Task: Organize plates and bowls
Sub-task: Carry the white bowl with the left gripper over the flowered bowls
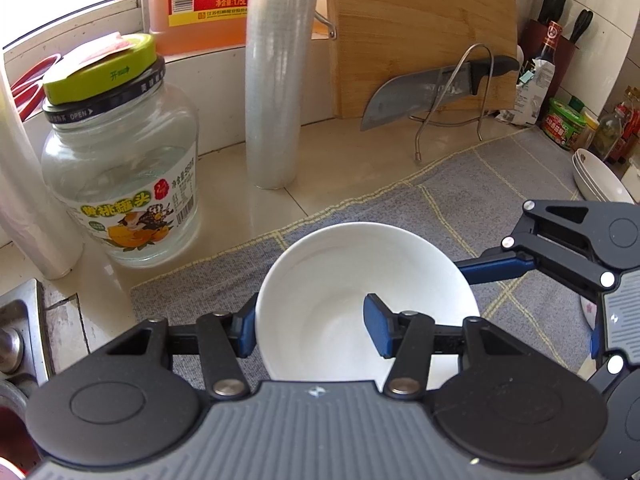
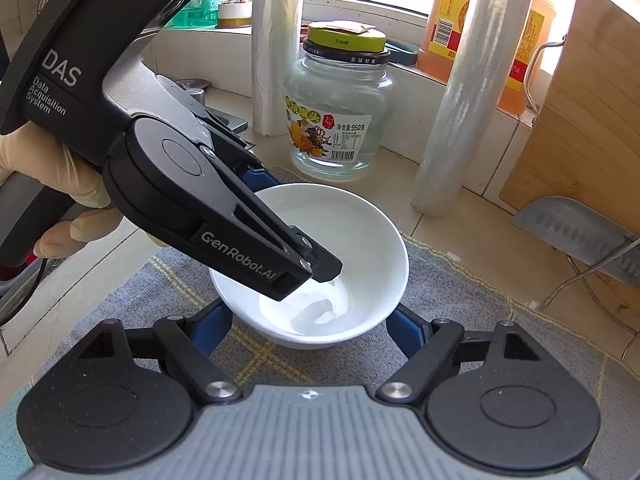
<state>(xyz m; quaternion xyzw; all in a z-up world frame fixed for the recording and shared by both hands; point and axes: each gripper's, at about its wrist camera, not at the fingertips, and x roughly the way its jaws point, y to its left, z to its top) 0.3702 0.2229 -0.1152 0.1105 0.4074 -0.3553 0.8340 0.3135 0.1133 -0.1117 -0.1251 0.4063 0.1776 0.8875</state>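
Note:
A white bowl [image 1: 360, 280] stands on the grey checked mat [image 1: 500, 184]; it also shows in the right wrist view [image 2: 360, 240]. My left gripper [image 1: 312, 330] straddles the bowl's near-left rim, one blue finger outside [image 1: 246, 330] and one inside [image 1: 378, 330], wide apart and not clamped. My right gripper [image 2: 308, 330] is open with its fingertips either side of the bowl's base, not touching. It also shows in the left wrist view, at the bowl's right [image 1: 496, 268]. Stacked white plates [image 1: 596, 176] lie at the mat's far right.
A glass jar [image 1: 120, 184] with a green lid, two cling-film rolls [image 1: 276, 80], an orange bottle [image 1: 200, 0], a wooden cutting board [image 1: 420, 32] and a cleaver [image 1: 424, 96] in a wire rack line the back. Condiment jars [image 1: 564, 120] stand far right. A sink edge [image 1: 24, 320] is at left.

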